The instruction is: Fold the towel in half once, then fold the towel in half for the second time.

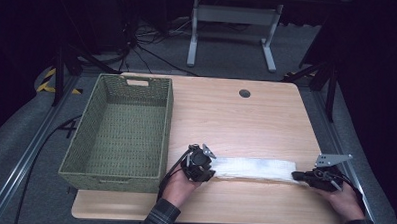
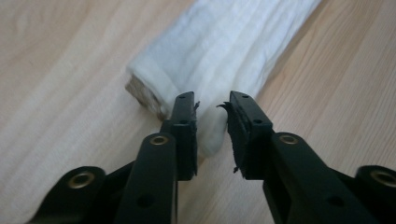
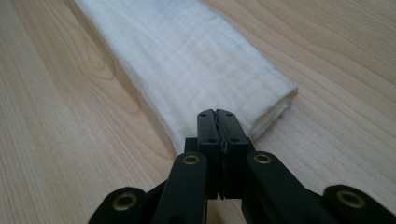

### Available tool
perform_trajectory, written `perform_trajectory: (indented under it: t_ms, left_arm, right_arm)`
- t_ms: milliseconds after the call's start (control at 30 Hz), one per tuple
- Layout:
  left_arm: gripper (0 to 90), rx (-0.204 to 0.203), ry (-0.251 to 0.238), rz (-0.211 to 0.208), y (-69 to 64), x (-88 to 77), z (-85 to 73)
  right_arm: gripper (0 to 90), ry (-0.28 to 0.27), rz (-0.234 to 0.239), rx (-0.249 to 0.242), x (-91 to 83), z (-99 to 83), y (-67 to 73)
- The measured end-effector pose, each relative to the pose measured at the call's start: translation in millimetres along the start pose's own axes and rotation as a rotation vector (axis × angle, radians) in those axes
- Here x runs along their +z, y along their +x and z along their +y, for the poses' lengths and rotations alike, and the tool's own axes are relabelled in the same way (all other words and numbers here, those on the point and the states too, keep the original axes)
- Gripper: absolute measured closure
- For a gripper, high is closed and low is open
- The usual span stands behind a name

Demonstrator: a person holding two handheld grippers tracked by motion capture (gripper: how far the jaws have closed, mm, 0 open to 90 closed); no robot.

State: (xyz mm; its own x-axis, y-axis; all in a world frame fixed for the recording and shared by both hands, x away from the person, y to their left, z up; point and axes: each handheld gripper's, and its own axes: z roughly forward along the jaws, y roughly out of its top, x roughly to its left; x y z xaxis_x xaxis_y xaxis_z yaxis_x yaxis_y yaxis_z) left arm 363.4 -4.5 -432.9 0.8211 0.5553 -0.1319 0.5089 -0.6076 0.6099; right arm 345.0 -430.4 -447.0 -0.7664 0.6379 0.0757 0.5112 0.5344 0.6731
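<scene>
**Folded Cloth Between Two Claws on Worktop**

Left claw (image 1: 208, 168): positioned at the left end of the folded white cloth (image 1: 254, 168). Jaws parted by a narrow gap in the left gripper view (image 2: 212, 122), with a corner of the cloth (image 2: 224, 56) lying in that gap. Pads not pressing on the fabric; nothing gripped.

Right claw (image 1: 298, 174): positioned at the opposite, right end of the cloth. Jaws fully together in the right gripper view (image 3: 217, 126), tips set at the near edge of the cloth (image 3: 187, 60). Cannot tell whether a thin edge of fabric is pinched between the pads.

Cloth: laid flat on the wooden worktop (image 1: 226, 113) as a long narrow strip, stretched straight from one claw to the other. Folded layers visible at both ends, directly ahead of each claw.

Green woven basket (image 1: 85, 153): standing on the worktop beyond and to the outer side of the left claw, well apart from the right claw, not touching the cloth.
</scene>
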Motion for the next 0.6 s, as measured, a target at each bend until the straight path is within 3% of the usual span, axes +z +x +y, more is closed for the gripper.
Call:
perform_trajectory:
  t_ms: [167,333,600]
  left_arm:
    - [55.3,0.011,-0.029,0.020,2.2,0.4,4.3]
    - [48.2,0.013,-0.067,0.012,5.7,-0.6,9.1]
    - [43.4,0.044,-0.086,0.007,8.0,3.6,18.5]
  right_arm:
    - [89.7,0.007,-0.010,-0.011,0.6,1.0,0.9]
    - [89.8,0.010,-0.017,-0.013,2.2,3.3,-0.6]
    - [89.9,0.013,-0.035,-0.012,7.1,10.0,-7.7]
